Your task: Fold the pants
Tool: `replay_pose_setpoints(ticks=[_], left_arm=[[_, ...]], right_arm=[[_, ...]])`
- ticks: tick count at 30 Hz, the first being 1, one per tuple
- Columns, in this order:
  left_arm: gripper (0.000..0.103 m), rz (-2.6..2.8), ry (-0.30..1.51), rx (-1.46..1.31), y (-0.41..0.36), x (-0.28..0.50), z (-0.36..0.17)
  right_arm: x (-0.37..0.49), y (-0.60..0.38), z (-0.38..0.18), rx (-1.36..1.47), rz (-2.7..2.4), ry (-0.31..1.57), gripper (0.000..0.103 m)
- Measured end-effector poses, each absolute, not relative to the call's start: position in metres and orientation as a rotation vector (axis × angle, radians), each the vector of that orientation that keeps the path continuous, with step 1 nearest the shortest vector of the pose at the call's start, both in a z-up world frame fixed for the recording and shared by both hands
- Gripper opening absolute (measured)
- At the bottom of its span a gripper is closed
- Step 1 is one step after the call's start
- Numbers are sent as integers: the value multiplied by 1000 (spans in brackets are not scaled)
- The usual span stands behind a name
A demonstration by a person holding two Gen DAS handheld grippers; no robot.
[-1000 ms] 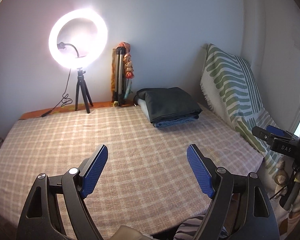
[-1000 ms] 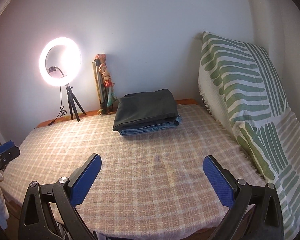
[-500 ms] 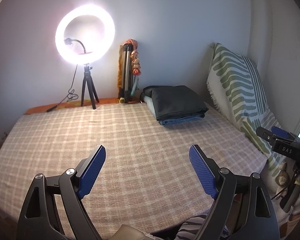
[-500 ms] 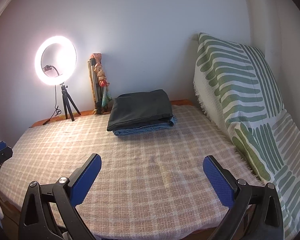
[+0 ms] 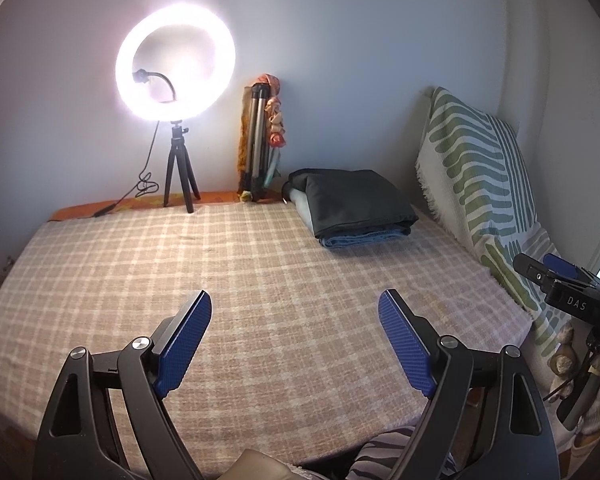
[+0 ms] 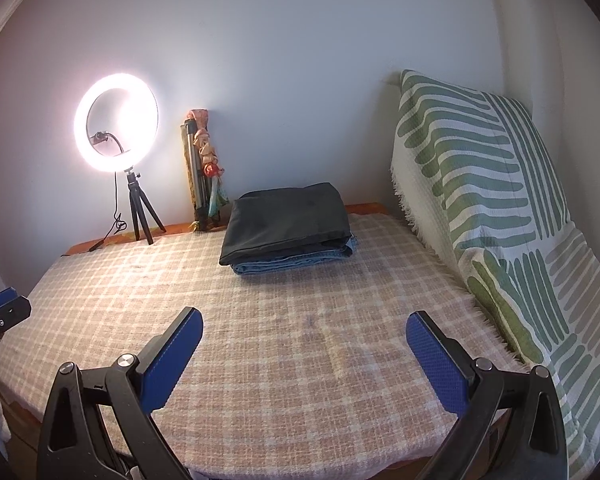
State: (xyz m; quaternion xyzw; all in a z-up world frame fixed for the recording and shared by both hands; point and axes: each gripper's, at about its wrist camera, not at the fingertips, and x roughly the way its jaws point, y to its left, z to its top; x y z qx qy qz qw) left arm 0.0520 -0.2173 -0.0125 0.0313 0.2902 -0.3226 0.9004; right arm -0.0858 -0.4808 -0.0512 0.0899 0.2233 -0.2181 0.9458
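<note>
above the near edge of the checked bedspread (image 5: 260,272), the left gripper (image 5: 296,338) and right gripper (image 6: 303,346) hover level, each spread wide and holding nothing. well ahead of both, near the wall, the folded pants (image 6: 288,226) lie flat in a stack, dark pair over denim, long axis crosswise. "das" reads on the right gripper's body in the left view.
</note>
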Motion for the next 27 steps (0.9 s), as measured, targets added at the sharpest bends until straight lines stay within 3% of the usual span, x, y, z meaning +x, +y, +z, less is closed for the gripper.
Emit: replay_pose_setpoints(ticks=[27], left_arm=[[86, -677, 605, 43, -215, 51, -12]], right_arm=[[-82, -477, -54, 184, -437, 469, 103]])
